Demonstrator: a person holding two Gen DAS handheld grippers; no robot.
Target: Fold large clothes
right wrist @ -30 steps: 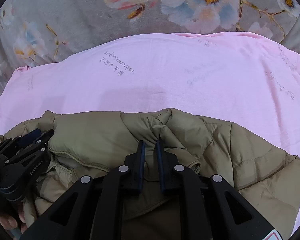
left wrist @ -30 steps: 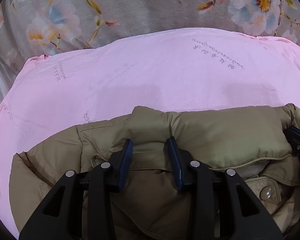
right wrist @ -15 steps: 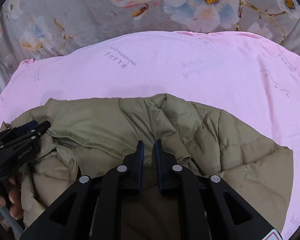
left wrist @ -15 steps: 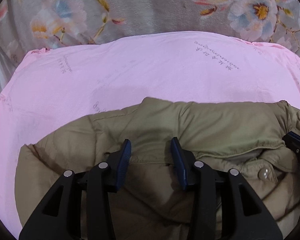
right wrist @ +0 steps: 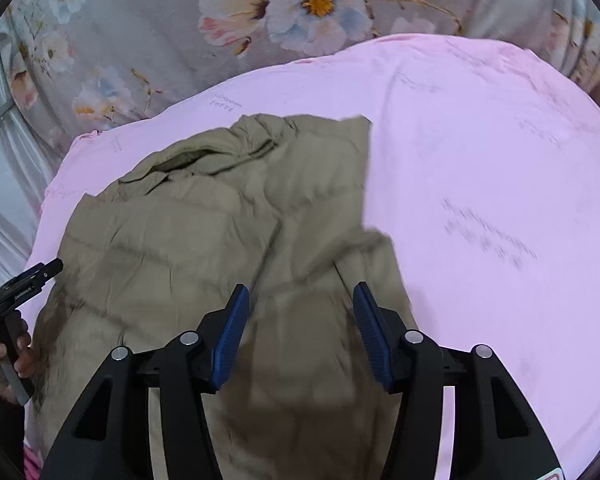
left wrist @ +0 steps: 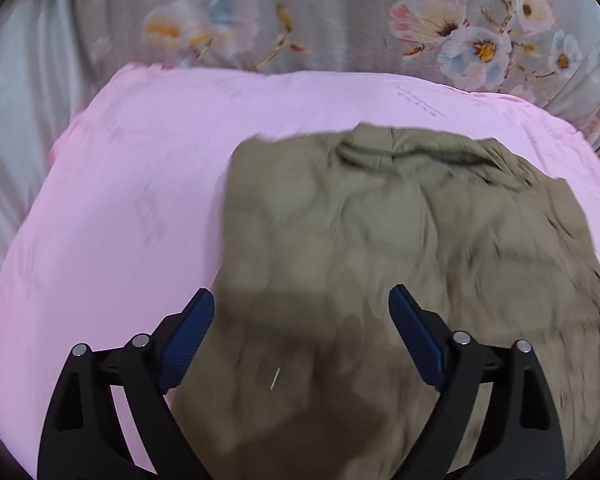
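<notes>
Olive-khaki quilted jacket (left wrist: 400,248) is lying flat on a pink sheet (left wrist: 112,216), collar end pointing toward 12 o'clock, hem end running off toward 6 o'clock under the cameras; long axis is running 12 to 6. In the left wrist view it is sitting right of centre; in the right wrist view (right wrist: 220,240) it is sitting left of centre, with bare pink sheet (right wrist: 500,200) spreading toward 3 o'clock.

Writing: faint grey script lines are showing on the sheet, scattered, blurred, not readable. Small white lettering is showing on the body of the left gripper (right wrist: 40,274) at 9 o'clock in the right wrist view, too small to read. A hand (right wrist: 8,364) is gripping that tool's handle.

Left gripper (left wrist: 302,338): jaws are opening, spread wide, blue pads (left wrist: 188,340) clear of the fabric, jacket lying below and between them, nothing pinched.

Right gripper (right wrist: 300,330): jaws are opening, pads (right wrist: 230,336) apart, jacket cloth lying beneath the gap, not clamped.

Grey floral bedding (left wrist: 340,20) is lying beyond the sheet at 12 o'clock in both views.
</notes>
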